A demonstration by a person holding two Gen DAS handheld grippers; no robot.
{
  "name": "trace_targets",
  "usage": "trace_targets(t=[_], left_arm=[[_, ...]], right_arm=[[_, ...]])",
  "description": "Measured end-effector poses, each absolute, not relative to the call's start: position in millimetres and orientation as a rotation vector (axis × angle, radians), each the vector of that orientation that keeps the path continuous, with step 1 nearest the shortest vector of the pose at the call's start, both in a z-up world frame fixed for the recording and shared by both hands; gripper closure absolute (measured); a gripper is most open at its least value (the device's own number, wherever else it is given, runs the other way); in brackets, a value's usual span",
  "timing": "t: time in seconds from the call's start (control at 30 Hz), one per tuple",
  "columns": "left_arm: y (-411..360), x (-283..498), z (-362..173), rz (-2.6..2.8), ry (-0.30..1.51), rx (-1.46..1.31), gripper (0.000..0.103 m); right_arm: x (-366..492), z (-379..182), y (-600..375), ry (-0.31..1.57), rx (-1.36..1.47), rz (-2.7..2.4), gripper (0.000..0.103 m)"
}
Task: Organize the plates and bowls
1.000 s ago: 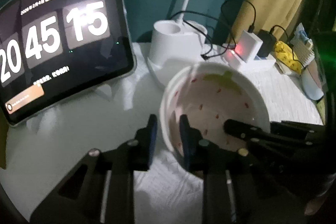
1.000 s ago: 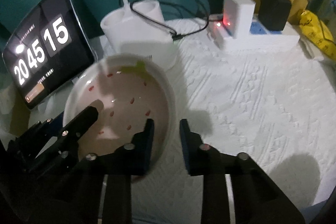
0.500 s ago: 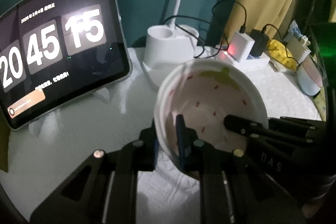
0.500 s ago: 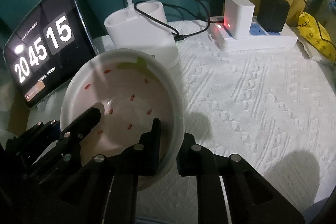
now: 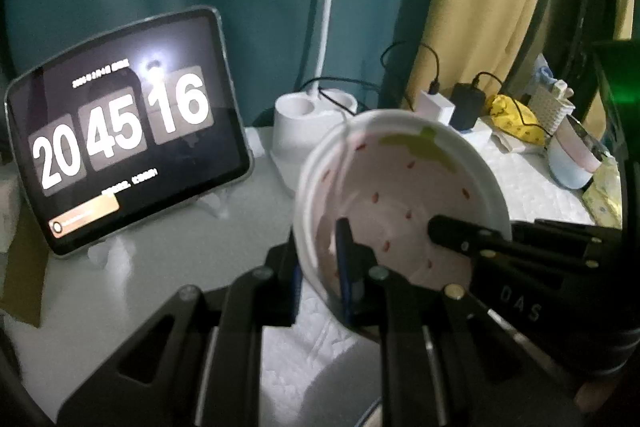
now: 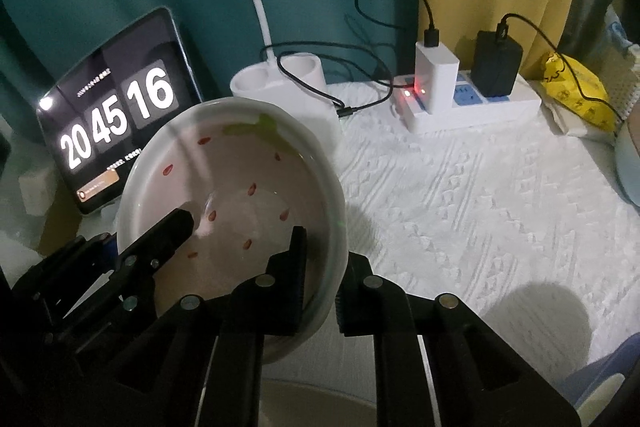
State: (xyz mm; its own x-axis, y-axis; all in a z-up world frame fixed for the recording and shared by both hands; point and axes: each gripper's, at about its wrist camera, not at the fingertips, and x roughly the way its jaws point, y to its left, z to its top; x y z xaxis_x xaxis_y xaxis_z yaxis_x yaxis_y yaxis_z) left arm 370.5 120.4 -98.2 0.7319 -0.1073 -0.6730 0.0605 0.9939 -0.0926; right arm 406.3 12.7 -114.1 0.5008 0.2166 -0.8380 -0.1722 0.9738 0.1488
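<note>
Both sets of fingers pinch opposite rims of the strawberry-patterned bowl (image 6: 240, 203), the left gripper (image 5: 320, 267) on its left rim and the right gripper (image 6: 320, 267) on its right, holding it tilted above the counter's (image 6: 480, 207) cloth, likely to carry it level

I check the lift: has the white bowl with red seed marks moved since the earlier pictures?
Yes. The white bowl with red seed marks has risen: its rim now overlaps the white lamp base, which earlier stood clear behind it.
</note>
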Motion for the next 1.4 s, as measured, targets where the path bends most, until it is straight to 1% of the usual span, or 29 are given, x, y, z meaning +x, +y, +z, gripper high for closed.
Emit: trace_targets(t=[0.63, 1.4], left_arm=[[96.2, 327.5, -67.8, -0.105, 0.689, -0.048, 0.088], [49.3, 279.1, -46.7, -0.134, 0.653, -0.023, 0.088]], right_arm=[[363.2, -71.1, -9.6, 0.938, 0.067, 0.242, 0.091], [312.7, -44.5, -50.2, 0.874, 0.087, 0.231, 0.091]])
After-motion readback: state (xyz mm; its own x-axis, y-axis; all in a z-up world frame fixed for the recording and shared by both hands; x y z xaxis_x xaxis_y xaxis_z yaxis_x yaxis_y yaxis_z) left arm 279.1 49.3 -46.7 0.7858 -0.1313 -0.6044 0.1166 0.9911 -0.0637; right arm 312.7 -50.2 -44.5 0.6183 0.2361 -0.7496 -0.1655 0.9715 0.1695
